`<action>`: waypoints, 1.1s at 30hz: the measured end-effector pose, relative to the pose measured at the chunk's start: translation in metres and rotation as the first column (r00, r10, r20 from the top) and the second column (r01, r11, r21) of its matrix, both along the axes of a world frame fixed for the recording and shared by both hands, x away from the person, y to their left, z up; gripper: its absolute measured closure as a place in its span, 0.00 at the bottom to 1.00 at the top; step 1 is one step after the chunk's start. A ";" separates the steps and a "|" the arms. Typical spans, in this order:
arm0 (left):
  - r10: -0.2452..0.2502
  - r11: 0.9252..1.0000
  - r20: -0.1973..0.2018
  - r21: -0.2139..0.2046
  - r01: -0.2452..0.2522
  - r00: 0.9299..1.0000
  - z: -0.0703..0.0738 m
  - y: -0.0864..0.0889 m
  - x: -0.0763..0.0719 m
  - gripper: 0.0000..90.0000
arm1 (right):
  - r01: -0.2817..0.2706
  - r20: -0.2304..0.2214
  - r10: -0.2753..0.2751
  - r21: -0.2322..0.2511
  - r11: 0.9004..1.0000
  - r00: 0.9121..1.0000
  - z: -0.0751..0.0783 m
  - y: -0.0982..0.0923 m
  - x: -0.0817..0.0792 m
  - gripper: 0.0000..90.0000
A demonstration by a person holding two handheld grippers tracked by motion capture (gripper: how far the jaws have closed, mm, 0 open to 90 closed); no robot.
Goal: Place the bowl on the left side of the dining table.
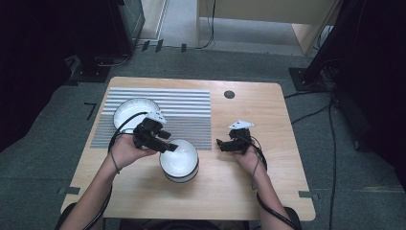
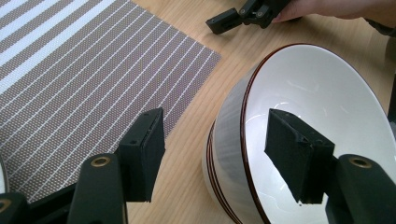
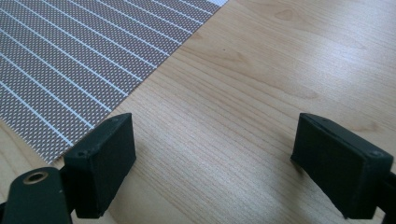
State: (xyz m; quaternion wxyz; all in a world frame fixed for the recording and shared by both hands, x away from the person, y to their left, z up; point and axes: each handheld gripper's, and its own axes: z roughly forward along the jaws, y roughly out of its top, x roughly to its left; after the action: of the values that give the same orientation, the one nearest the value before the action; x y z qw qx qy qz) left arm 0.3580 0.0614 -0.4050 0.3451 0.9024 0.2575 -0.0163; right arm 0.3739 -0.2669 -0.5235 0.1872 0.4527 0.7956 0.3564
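A stack of white bowls with dark rims (image 1: pixel 179 160) stands on the wooden table (image 1: pixel 249 187), near its front middle. My left gripper (image 1: pixel 168 146) straddles the top bowl's left rim. In the left gripper view one jaw sits inside the bowl (image 2: pixel 322 88) and the other hangs outside the wall with a gap, so the pads do not press and the left gripper (image 2: pixel 218 140) is open. My right gripper (image 1: pixel 221 143) rests to the right of the bowls. In its own view the right gripper (image 3: pixel 215 140) is open over bare wood with nothing between its jaws.
A striped placemat (image 1: pixel 182 110) covers the back left of the table, and a white plate (image 1: pixel 133 112) lies on its left end. The mat's corner (image 3: pixel 70 56) lies left of my right gripper. A dark round hole (image 1: pixel 229 94) is near the far edge.
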 end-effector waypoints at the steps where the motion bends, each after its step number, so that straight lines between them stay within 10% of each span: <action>1: 0.001 1.000 -0.003 -0.003 -0.001 1.000 -0.002 -0.001 0.000 0.43 | 0.000 0.000 0.000 0.000 1.000 1.000 0.000 0.000 0.000 0.14; 33: 0.023 0.998 -0.166 -0.046 -0.031 0.986 -0.023 -0.008 0.009 0.79 | 0.000 0.000 0.000 0.000 1.000 1.000 0.000 0.000 0.000 0.14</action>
State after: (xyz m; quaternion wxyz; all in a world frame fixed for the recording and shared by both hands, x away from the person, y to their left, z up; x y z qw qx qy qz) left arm 0.3665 0.0534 -0.4276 0.3444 0.8858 0.2970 -0.0928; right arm 0.3740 -0.2667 -0.5235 0.1870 0.4528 0.7956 0.3565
